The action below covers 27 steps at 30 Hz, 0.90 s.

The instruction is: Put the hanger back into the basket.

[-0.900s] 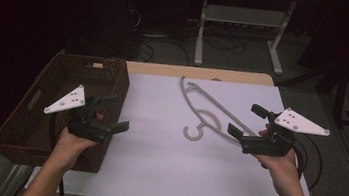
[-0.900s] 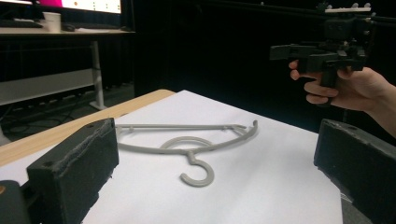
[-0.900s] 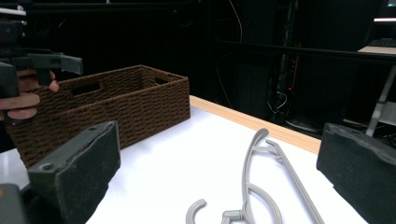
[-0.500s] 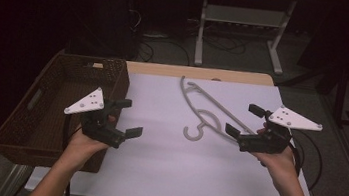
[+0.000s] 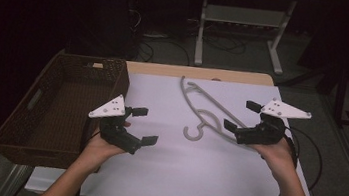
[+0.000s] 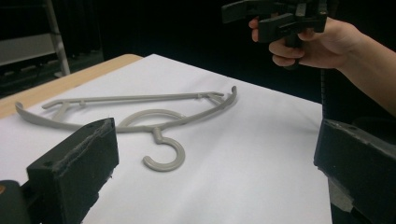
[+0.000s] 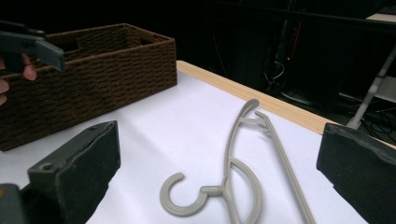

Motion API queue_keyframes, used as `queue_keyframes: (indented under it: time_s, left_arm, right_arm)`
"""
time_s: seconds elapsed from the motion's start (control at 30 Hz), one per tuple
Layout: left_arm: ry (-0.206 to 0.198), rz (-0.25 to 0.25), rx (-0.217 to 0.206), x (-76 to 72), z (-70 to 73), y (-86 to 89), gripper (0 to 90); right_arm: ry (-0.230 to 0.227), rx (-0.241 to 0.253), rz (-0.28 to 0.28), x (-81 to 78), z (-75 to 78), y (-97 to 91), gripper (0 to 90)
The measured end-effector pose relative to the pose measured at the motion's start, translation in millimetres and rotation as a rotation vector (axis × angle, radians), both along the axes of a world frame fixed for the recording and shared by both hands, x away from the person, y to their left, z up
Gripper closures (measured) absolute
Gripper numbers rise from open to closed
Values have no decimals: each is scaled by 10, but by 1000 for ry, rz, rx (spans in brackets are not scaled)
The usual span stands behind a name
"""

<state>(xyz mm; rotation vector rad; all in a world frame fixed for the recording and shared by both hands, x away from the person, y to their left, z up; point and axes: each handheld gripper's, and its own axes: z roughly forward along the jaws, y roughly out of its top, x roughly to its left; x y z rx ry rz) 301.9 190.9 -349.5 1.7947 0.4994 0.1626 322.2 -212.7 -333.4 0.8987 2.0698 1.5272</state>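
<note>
Nothing started: hanger [image 5: 209,113] lies untouched mid-bench, basket [image 5: 53,108] at 9 o'clock empty, left gripper [image 5: 142,124] and right gripper [image 5: 241,116] both spread.

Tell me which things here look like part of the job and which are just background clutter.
Likely part of the job:
- grey hanger lying flat on the white table
- brown woven basket, at the table's left
- left gripper and right gripper, both open, both aimed at the hanger

Just lying about:
- metal stand behind the table
- cables on the floor
</note>
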Motion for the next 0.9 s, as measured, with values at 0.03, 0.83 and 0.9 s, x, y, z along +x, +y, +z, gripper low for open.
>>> queue_keyframes:
  time_s: [0.03,0.83,0.9]
  left_arm:
    - [4,-1,1,-3,-21,-8,0]
    - [44,-32,47,-23,-270,-50,0]
    - [44,-26,43,-25,-271,-36,0]
  right_arm:
    - [1,-1,-1,21,-4,-3,0]
    - [130,-123,15,552,-273,-11,131]
    - [157,-148,30,631,-339,7,146]
